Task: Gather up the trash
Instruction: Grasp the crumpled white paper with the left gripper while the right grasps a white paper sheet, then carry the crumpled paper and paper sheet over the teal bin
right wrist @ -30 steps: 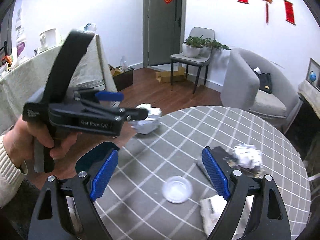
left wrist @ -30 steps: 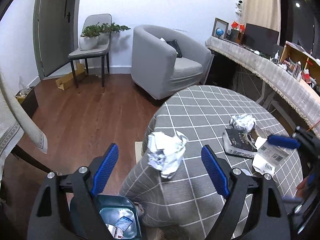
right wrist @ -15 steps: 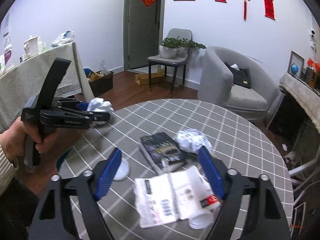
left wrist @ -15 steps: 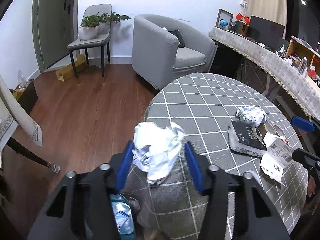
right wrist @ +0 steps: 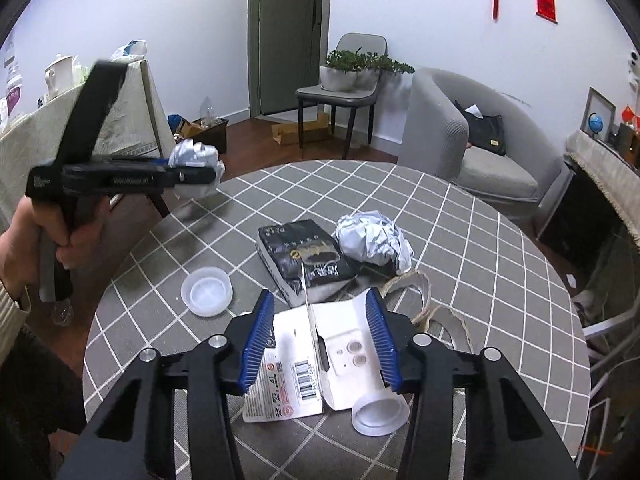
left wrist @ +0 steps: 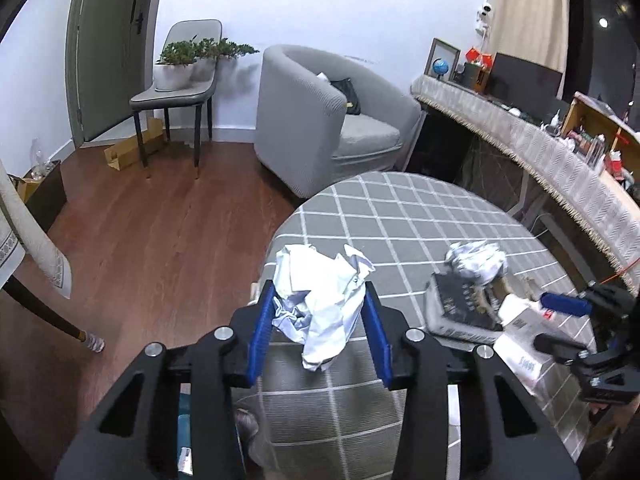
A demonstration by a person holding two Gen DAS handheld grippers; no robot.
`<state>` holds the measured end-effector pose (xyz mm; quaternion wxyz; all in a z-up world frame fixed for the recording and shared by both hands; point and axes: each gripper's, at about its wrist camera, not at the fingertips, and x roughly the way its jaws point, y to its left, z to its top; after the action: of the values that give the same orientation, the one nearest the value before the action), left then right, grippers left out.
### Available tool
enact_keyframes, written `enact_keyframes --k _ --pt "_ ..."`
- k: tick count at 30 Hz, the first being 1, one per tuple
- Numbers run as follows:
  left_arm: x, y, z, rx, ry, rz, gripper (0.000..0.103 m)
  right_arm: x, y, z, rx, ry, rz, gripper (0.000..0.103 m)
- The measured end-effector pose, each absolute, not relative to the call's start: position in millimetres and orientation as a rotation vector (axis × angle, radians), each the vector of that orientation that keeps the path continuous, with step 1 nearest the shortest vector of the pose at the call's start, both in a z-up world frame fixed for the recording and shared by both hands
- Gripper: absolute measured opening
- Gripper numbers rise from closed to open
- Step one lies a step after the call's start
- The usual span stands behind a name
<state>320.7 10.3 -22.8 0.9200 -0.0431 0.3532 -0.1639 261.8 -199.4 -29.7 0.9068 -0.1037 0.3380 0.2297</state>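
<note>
Held a crumpled white paper (left wrist: pixel 320 300) squeezed between the blue fingers (left wrist: pixel 260 328) of the left gripper (left wrist: pixel 320 312), with those fingers just closed in from a wider spread onto both sides of the wad. Hung at 10 o'clock in the right wrist view, past the rim of the round grey checked worktop (right wrist: pixel 480 264) and above the wooden floor, with a bare hand (right wrist: pixel 24 248) wrapped round the gripper's handle. Pinched a torn white package (right wrist: pixel 344 352) with a barcode between the fingers (right wrist: pixel 378 340) of the right gripper (right wrist: pixel 320 336), likewise just drawn together, both pads against its edges and its middle creased upward. Lay at 6 o'clock on the worktop, that package, with a white cup (right wrist: pixel 380 412) on its side touching its near corner. Rested beyond it, toward 12 o'clock, a black book (right wrist: pixel 304 256), and touching the book at 2 o'clock a second paper ball (right wrist: pixel 372 240). Sat at 9 o'clock from the package, apart from everything, a shallow white lid (right wrist: pixel 206 292). Trailed from under the book toward 3 o'clock a loop of pale cord (right wrist: pixel 424 292). Stood well behind the worktop a grey armchair (left wrist: pixel 312 120) and, at 11 o'clock from it, a chair (left wrist: pixel 176 92) bearing potted plants.
</note>
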Motion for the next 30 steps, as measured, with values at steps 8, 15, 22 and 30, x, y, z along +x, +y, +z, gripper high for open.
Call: enact_keyframes --k 8,15,22,30 --pt "318 6 -21 -0.084 0.731 -0.345 0.045 263 -191 -37 -0.248 0.736 0.483 0.014" --pt "316 16 -15 -0.109 0.718 -0.337 0.045 265 -192 -33 -0.231 0.737 0.481 0.002" --pt "308 23 -9 -0.108 0.703 -0.327 0.045 262 -186 -7 -0.202 0.667 0.488 0.002" --pt "298 36 -11 -0.092 0.714 -0.309 0.045 268 -167 7 -0.154 0.619 0.485 0.002"
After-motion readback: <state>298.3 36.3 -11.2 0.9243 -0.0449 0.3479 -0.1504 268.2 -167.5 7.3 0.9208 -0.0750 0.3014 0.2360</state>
